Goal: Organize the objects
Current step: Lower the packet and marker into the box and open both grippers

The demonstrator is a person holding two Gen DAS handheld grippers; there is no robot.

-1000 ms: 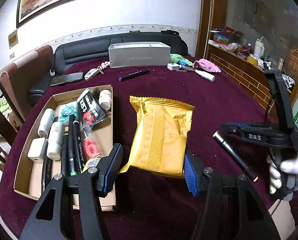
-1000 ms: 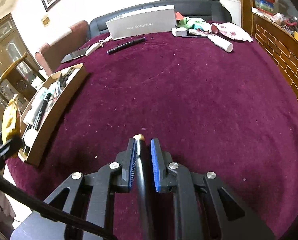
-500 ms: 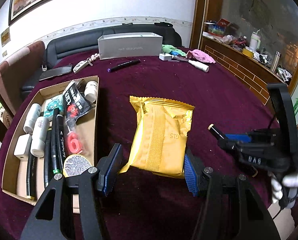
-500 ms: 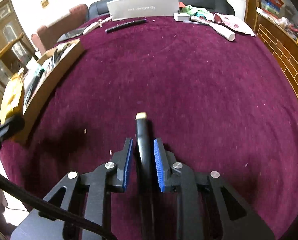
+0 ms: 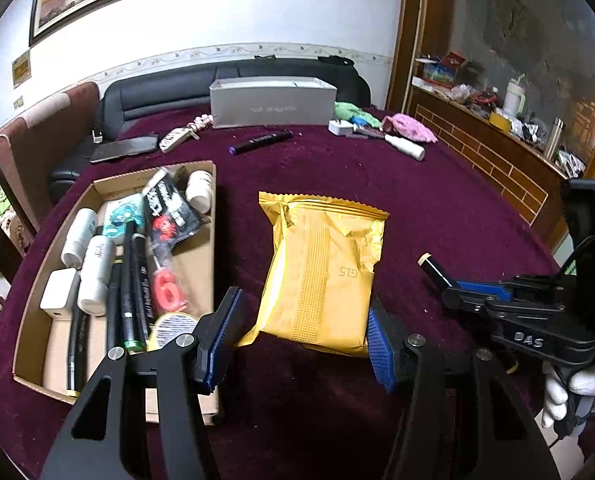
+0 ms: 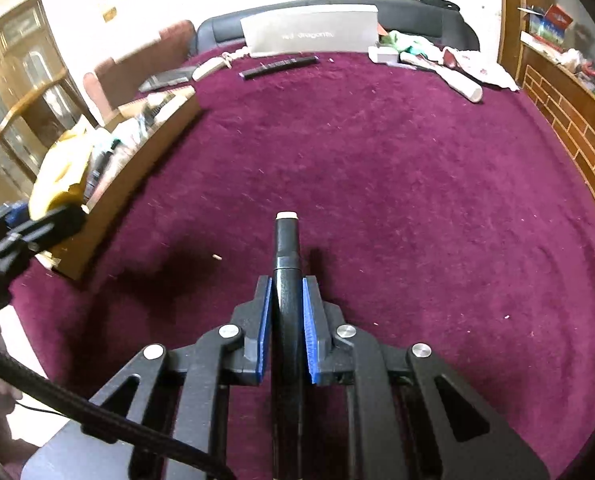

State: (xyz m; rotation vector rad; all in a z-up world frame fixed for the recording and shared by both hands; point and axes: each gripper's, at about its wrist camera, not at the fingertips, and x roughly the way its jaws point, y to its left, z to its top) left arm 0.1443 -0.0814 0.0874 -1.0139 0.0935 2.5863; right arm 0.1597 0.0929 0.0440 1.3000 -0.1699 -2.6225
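A crinkled gold foil snack packet (image 5: 321, 272) is held above the dark red velvet tablecloth (image 5: 437, 208), its near end pinched between the widely spread blue-padded jaws of the left gripper (image 5: 301, 338). To its right, the right gripper (image 6: 284, 328) is clamped tight around a slim black marker pen with a pale tip (image 6: 286, 280), which points toward the far side. Left of the packet sits a shallow open cardboard box (image 5: 195, 276) on the cloth, filled with pens, small white bottles and sachets.
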